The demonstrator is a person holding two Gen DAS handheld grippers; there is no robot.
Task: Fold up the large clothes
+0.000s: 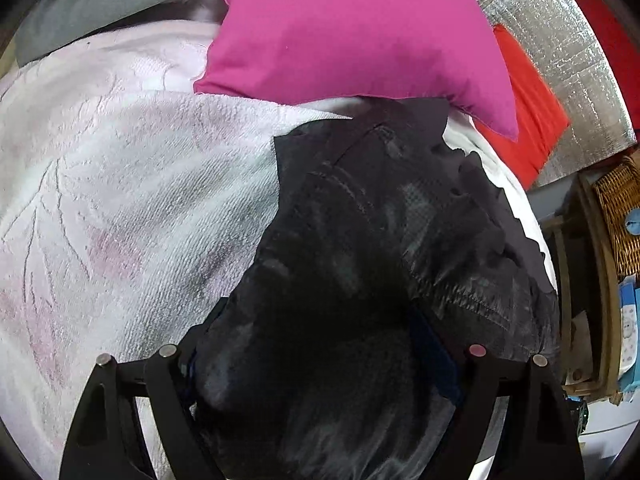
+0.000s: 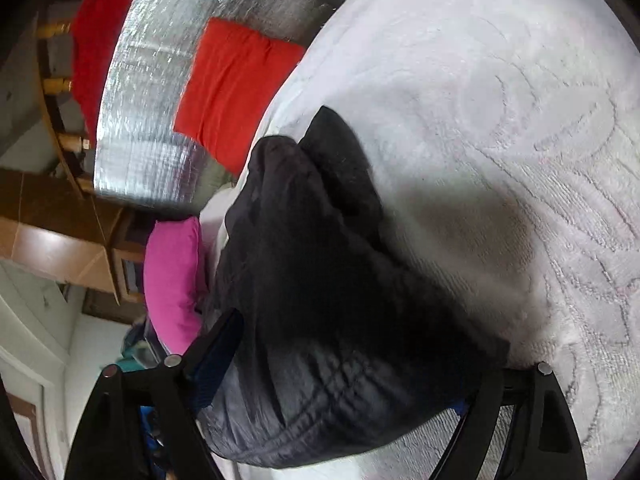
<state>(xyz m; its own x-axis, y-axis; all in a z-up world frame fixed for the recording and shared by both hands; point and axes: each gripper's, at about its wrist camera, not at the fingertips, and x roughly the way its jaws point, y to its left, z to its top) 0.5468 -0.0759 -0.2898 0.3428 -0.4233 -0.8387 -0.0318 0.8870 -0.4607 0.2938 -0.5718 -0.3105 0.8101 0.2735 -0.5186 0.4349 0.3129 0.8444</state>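
Observation:
A large black garment (image 1: 372, 248) lies bunched on a pale pink-white textured bedspread (image 1: 120, 200). In the left wrist view it fills the space between my left gripper's (image 1: 320, 360) fingers, which are closed on a thick fold of it; the fingertips are hidden under the cloth. In the right wrist view the same black garment (image 2: 320, 280) is bunched between my right gripper's (image 2: 340, 380) fingers, which grip it; its far end trails onto the bedspread (image 2: 500, 140).
A magenta pillow (image 1: 352, 28) lies at the head of the bed, touching the garment's far edge. A red cushion (image 1: 528, 108) and silver foil panel (image 1: 572, 60) stand beyond. A wicker basket (image 1: 618, 216) and wooden shelf sit at the right.

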